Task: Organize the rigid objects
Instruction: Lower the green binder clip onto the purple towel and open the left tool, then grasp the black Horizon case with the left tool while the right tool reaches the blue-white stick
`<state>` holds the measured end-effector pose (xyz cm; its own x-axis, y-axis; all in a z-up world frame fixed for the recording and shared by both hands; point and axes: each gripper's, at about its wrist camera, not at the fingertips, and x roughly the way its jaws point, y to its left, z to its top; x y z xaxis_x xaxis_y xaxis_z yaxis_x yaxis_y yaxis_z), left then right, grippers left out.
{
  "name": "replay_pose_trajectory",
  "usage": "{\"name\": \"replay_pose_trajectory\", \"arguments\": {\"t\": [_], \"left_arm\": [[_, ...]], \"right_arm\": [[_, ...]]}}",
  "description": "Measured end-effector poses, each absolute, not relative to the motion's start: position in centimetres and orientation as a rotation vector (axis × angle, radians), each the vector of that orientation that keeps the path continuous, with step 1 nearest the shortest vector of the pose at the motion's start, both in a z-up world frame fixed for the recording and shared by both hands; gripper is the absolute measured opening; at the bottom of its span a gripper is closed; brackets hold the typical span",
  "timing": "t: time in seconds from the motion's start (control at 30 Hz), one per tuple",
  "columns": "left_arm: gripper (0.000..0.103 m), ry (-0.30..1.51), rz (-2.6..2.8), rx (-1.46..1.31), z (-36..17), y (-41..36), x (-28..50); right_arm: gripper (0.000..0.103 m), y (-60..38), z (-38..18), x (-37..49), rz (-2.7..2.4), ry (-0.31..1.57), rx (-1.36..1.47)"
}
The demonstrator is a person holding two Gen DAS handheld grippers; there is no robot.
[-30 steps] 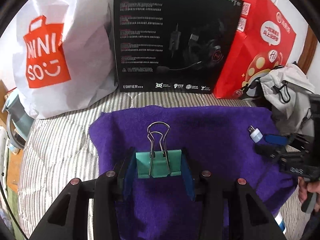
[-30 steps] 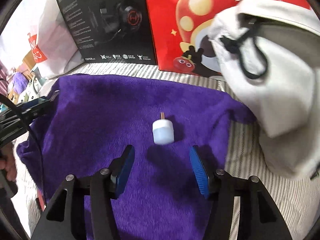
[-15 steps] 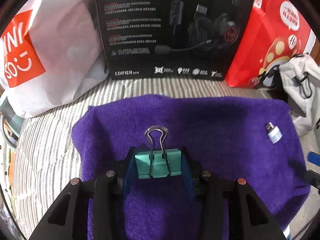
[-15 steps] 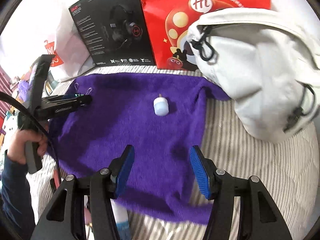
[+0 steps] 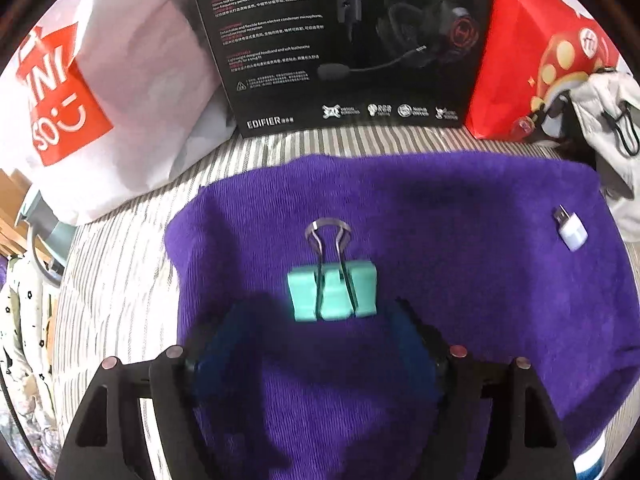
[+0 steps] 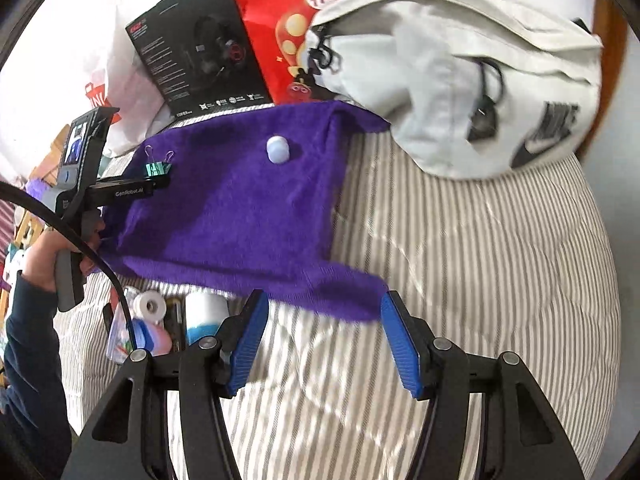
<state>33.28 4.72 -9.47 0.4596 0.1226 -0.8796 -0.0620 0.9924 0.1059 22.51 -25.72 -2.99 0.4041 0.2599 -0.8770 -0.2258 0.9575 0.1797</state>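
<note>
Two sets of tongs are out over a striped bed (image 6: 460, 272) with a purple towel (image 5: 460, 280) spread across it. The left tongs (image 5: 316, 340) stand wide apart, low over the towel, and the teal binder clip (image 5: 332, 290) lies free on the cloth just ahead of their tips, its wire handles pointing away toward the black headset box (image 5: 344, 40). The right tongs (image 6: 324, 340) are also spread apart with nothing between them, hanging over the bare striped cover at the towel's near edge. A small white USB adapter (image 5: 572, 232) sits on the towel, well apart from the clip. A white shopping bag (image 5: 100, 100), a red gift bag (image 5: 532, 60) and a pale drawstring bag (image 6: 460, 68) crowd the far side.
</note>
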Motion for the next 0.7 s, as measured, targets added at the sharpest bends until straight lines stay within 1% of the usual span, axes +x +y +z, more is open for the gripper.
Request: {"name": "replay_pose_trajectory", "arguments": {"t": [0.1,0.2,0.27,0.3,0.4,0.53,0.57,0.7], "left_arm": [[0.075,1.099,0.120,0.049,-9.0,4.4,31.9],[0.075,1.054,0.118,0.034,-7.1,4.3,28.9],[0.080,1.024,0.106,0.038,-5.8,4.0,26.9],[0.085,1.011,0.106,0.046,-5.1,3.8,25.7],[0.086,0.989,0.116,0.043,-3.8,3.9,22.6],[0.086,0.996,0.131,-0.014,-3.4,5.2,18.0],[0.086,1.002,0.133,-0.027,-3.5,5.7,17.9],[0.086,1.041,0.121,-0.106,-5.1,6.8,14.3]], "right_arm": [[0.058,-26.5,-2.9,21.3,0.300,1.119,0.054],[0.058,-27.0,-2.5,19.9,0.301,1.110,0.069],[0.059,-27.1,-1.9,18.9,0.303,1.097,0.075],[0.059,-27.2,-1.7,18.5,0.305,1.090,0.077],[0.063,-27.3,-1.0,17.3,0.304,1.072,0.082],[0.064,-27.2,-0.4,15.7,0.315,1.059,0.091],[0.064,-27.1,-0.4,15.4,0.318,1.058,0.092],[0.064,-26.6,-0.4,14.0,0.337,1.058,0.097]]}}
